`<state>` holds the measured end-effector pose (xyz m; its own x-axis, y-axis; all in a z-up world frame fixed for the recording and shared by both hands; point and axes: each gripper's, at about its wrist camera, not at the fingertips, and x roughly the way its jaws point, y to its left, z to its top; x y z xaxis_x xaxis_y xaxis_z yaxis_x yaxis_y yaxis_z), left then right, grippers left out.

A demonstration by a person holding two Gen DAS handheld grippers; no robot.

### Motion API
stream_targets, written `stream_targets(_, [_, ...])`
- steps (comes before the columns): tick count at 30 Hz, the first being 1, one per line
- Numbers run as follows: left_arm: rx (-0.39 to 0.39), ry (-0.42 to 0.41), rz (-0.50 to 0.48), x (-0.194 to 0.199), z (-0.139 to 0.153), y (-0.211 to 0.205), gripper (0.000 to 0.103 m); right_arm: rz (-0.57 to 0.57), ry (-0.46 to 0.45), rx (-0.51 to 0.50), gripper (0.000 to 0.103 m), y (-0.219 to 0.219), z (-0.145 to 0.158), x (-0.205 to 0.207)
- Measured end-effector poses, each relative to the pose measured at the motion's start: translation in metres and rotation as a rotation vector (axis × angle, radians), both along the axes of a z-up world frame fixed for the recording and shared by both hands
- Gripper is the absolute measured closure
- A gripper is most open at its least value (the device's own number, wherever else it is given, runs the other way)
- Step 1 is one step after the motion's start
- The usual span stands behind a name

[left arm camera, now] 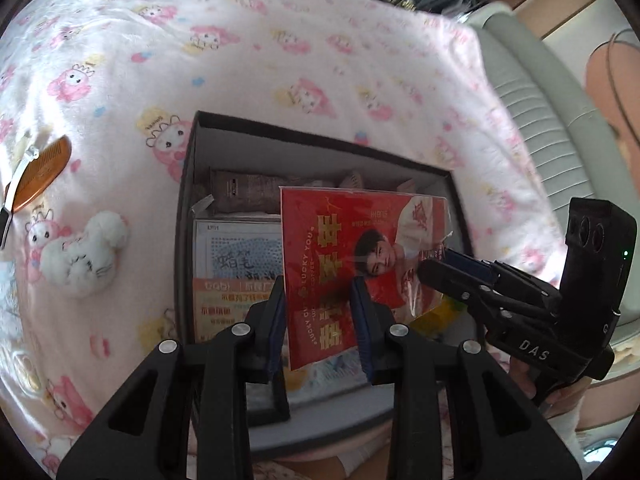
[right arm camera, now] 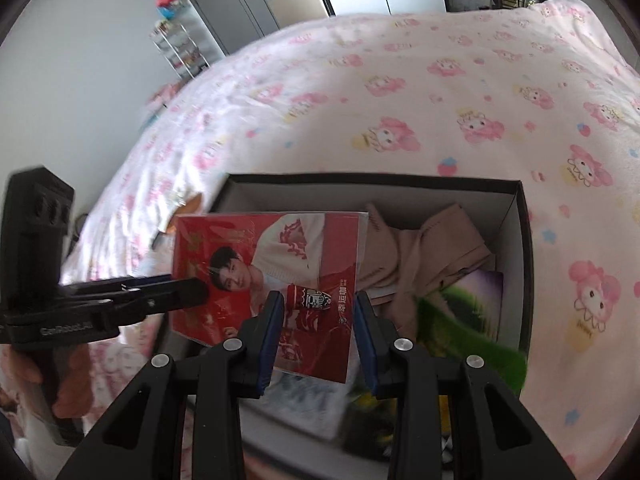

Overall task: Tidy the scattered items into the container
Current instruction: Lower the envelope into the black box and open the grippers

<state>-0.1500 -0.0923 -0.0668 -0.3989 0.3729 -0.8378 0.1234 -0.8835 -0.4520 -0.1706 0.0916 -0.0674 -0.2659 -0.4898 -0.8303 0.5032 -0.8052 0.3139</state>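
A red card in a clear sleeve (left arm camera: 360, 248) (right arm camera: 272, 256), printed with a person's photo, hangs over the open dark box (left arm camera: 188, 184) (right arm camera: 520, 216). My left gripper (left arm camera: 320, 300) (right arm camera: 188, 286) pinches one edge of it. My right gripper (right arm camera: 316, 320) (left arm camera: 436, 266) pinches the opposite edge. The box holds a brown tube (left arm camera: 240, 190), printed packets (left arm camera: 232, 256), a beige cloth (right arm camera: 432, 248) and something green (right arm camera: 468, 320). A white plush toy (left arm camera: 84, 252) and an orange comb (left arm camera: 44, 172) lie on the blanket left of the box.
The box rests on a bed covered with a pink cartoon blanket (left arm camera: 280, 60) (right arm camera: 440, 92). A silver clip (left arm camera: 18, 184) lies by the comb. A grey padded bed edge (left arm camera: 532, 92) runs on the right. A hand (right arm camera: 68, 380) holds the left gripper; a wire rack (right arm camera: 180, 48) stands beyond.
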Motion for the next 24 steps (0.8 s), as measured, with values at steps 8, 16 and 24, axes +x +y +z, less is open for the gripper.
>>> stream_targets(8, [-0.117, -0.097, 0.013, -0.014, -0.029, 0.005, 0.072, 0.036, -0.073, 0.050, 0.072, -0.013, -0.044, -0.019])
stream_targets(16, [-0.319, -0.151, 0.006, -0.020, -0.033, 0.021, 0.064, 0.057, -0.092, 0.103, 0.072, -0.021, -0.060, -0.015])
stream_targets(24, [-0.253, -0.079, 0.049, 0.000, -0.010, 0.019, 0.064, 0.004, -0.112, 0.011, 0.072, -0.002, -0.046, -0.018])
